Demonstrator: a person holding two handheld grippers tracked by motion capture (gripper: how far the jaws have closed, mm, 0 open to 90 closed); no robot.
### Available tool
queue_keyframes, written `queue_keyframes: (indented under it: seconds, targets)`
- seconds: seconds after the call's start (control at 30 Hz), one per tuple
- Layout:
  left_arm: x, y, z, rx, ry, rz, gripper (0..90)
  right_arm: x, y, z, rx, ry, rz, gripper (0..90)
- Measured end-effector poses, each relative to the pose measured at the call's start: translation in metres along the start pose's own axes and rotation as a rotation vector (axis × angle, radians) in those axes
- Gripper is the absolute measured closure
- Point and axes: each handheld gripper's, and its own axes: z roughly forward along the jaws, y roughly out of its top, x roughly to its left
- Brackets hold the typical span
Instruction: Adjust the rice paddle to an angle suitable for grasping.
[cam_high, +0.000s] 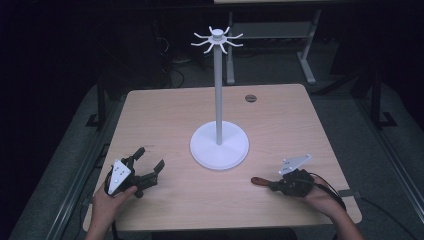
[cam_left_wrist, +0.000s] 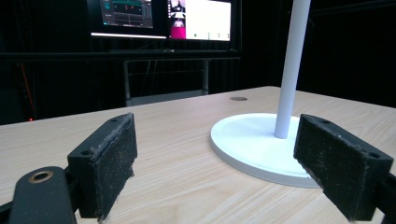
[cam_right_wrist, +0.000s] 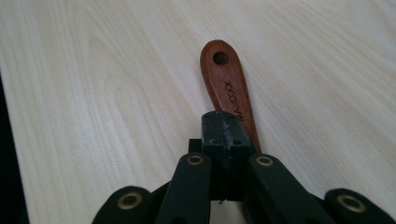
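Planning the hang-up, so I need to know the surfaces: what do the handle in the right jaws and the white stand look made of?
The handle looks like reddish-brown wood, smooth and oiled or lacquered, with printed lettering and a hanging hole. The stand is matte white, probably painted metal or plastic; its look leaves that open.

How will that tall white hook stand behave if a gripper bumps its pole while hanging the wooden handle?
The white hook stand probably resists a light nudge low down: its round base is wide and flat on the table. A push near the hooks could rock it, since the pole is tall and thin. It looks rigid.
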Motion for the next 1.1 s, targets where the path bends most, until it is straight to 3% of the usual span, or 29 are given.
queue_keyframes:
  seconds: [0.73,1.1]
  targets:
    - [0.0,0.0,0.0,0.0,0.0,0.0,12.9,-0.027,-0.008,-0.007,-0.019,-0.11,0.075,90.0]
    - [0.0,0.0,0.0,-0.001,0.0,0.002,12.9,-0.026,-0.004,-0.018,-0.067,-0.106,0.102,89.1]
